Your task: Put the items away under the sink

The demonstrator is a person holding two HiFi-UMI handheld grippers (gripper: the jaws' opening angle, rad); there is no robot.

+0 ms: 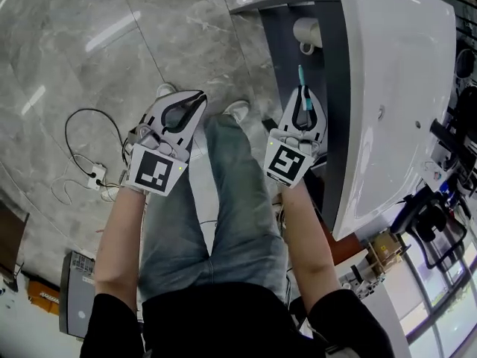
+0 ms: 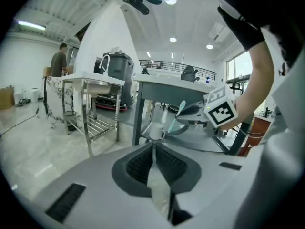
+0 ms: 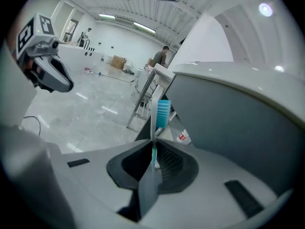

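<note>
now the right gripper (image 1: 302,95) pinches the toothbrush (image 3: 162,112); best eased onto the shelf (image 1: 279,47) beside the mug (image 1: 306,33); left gripper (image 1: 195,103) closed, empty.

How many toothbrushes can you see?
1. The blue toothbrush is pinched between the fingers of the right gripper, sticking out in front of it, next to the sink. More may be hidden out of view.
</note>
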